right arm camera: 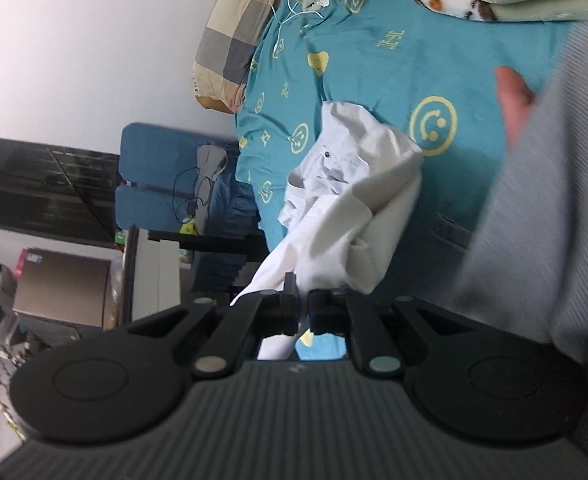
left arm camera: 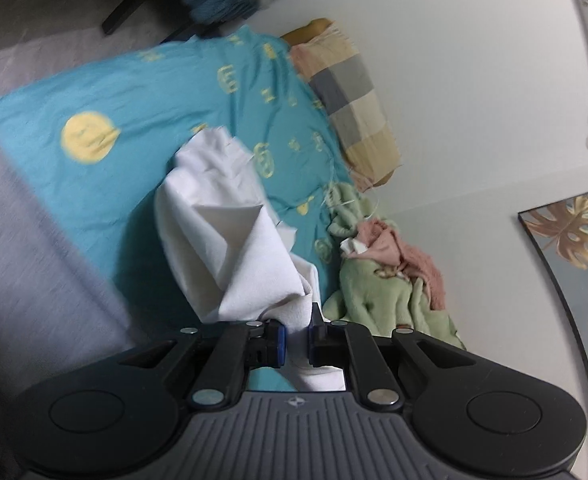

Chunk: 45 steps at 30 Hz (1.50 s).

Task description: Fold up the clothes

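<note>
The left gripper is clamped on a bunch of the white garment, which hangs crumpled above the teal bedsheet. A checked pillow lies at the sheet's far edge, a green blanket beside it.

From the right wrist, the right gripper pinches the same white garment over the teal bedsheet. A grey sleeve and hand cross the sheet's right side.

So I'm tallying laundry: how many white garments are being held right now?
1. A single white shirt hangs over the teal bedsheet, pinched by the left gripper and the right gripper. Others could be hidden in the green blanket pile.
</note>
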Each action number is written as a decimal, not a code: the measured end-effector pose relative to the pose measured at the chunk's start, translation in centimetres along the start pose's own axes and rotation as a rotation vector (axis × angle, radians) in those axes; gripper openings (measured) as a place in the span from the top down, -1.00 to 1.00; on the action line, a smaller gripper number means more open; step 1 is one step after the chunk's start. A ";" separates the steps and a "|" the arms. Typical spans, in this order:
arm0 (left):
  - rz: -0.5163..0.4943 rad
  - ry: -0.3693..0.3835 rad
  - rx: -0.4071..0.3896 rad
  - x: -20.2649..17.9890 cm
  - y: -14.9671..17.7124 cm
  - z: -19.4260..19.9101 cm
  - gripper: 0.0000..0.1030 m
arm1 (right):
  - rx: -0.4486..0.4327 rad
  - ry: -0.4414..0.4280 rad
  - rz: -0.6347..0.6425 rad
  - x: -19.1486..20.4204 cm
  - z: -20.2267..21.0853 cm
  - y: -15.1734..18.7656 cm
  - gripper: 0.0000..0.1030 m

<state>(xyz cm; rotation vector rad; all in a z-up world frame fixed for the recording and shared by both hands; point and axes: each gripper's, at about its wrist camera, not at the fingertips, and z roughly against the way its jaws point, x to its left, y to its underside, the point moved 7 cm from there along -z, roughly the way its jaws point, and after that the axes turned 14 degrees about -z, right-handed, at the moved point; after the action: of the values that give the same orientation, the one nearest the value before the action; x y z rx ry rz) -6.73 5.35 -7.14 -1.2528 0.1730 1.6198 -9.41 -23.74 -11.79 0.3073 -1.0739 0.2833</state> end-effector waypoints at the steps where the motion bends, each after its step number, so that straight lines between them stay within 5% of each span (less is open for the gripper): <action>1: 0.005 0.000 -0.003 -0.3 -0.6 -0.4 0.79 | -0.003 -0.001 -0.009 0.5 -0.4 -0.4 0.84; 14: 0.128 -0.046 0.039 0.6 -11.3 -14.0 0.75 | -0.041 0.046 -0.134 6.2 -11.8 -9.0 0.81; 25: 0.110 -0.131 0.144 8.4 -17.2 -29.1 0.74 | -0.037 0.159 -0.171 4.2 -26.3 -16.8 0.81; 35: -0.087 -0.140 0.144 8.1 -17.6 -31.0 0.71 | -0.023 0.169 0.016 4.1 -28.0 -17.4 0.70; 36: -0.121 -0.139 0.142 7.7 -17.4 -30.7 0.63 | -0.018 0.161 0.046 4.3 -27.7 -17.2 0.62; 38: -0.210 -0.143 0.138 6.4 -17.1 -30.0 0.53 | -0.011 0.129 0.116 5.1 -26.8 -16.6 0.12; 42: -0.410 -0.180 0.118 4.0 -16.1 -28.5 0.26 | -0.029 0.107 0.344 7.2 -25.1 -15.0 -0.01; 44: -0.493 -0.207 0.099 3.0 -15.5 -28.0 -0.05 | -0.057 0.127 0.474 8.3 -24.6 -14.1 -0.01; 45: -0.535 -0.222 0.089 2.5 -15.2 -27.7 -0.51 | -0.075 0.144 0.530 8.7 -24.6 -13.8 -0.01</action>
<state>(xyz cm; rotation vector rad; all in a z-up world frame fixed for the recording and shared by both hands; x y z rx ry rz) 22.65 -3.83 -14.77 -0.9390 -0.2121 1.2540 19.58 -26.44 -16.38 -0.0714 -1.0069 0.7251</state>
